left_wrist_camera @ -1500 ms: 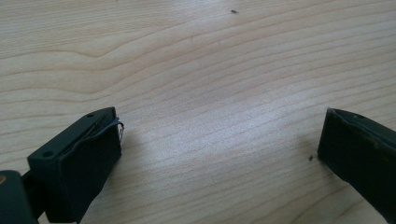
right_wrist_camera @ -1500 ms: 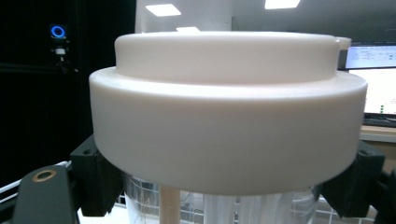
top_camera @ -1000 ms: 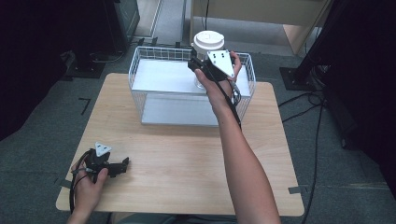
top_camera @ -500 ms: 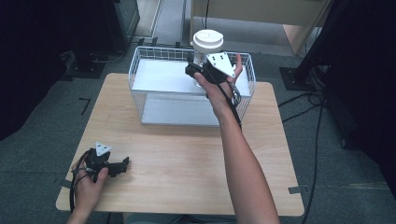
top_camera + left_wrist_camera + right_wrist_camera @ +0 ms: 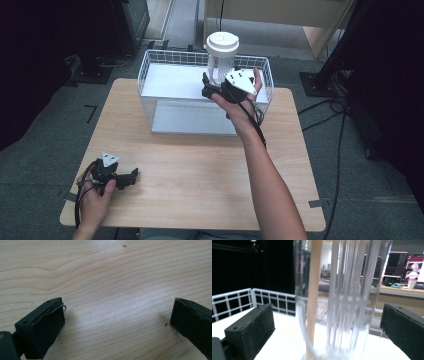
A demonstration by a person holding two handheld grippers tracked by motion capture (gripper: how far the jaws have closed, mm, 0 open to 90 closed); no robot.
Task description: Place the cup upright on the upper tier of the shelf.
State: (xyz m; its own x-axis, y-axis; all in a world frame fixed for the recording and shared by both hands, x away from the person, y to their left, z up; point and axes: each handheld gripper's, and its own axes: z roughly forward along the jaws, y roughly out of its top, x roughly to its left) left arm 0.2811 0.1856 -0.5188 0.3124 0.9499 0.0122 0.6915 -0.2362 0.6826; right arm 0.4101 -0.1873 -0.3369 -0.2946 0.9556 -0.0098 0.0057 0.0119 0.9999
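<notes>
Wooden table [image 5: 200, 165] filling mid-frame, wire basket [image 5: 165, 107] sitting upper centre. The right gripper [image 5: 212, 86] is reaching in, jaws just spreading off the clear white-lidded jar [image 5: 221, 60] standing inside. Lower left, the left gripper [image 5: 131, 176] is resting, jaws spread.

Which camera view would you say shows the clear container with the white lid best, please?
The high view: the clear container shows whole, lid included, standing in the wire basket. The right gripper view catches its ribbed wall close and blurred; the left gripper view faces the table.
</notes>
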